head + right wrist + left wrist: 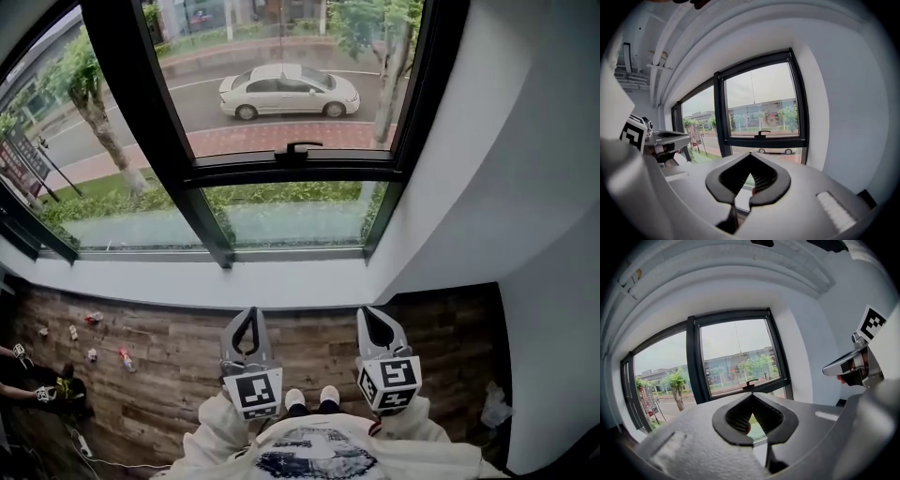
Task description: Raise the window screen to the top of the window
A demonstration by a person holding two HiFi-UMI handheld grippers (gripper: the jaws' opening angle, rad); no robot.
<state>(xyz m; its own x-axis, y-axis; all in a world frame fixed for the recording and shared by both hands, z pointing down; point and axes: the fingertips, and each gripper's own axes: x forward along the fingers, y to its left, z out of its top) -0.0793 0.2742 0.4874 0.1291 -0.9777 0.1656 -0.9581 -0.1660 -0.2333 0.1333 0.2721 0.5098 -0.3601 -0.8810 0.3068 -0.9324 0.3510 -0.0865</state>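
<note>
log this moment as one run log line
phase: facing window | left gripper: shut, empty | right gripper: shut, empty | window handle: untouched, both grippers well short of it

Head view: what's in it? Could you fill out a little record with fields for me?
Left gripper: shut, empty, held over the floor, not touching the window
Right gripper: shut, empty, level with the left one
Window: dark frame, black handle on the middle bar
Outside: white car on the street, trees
Floor: wood planks, small items scattered at the left
</note>
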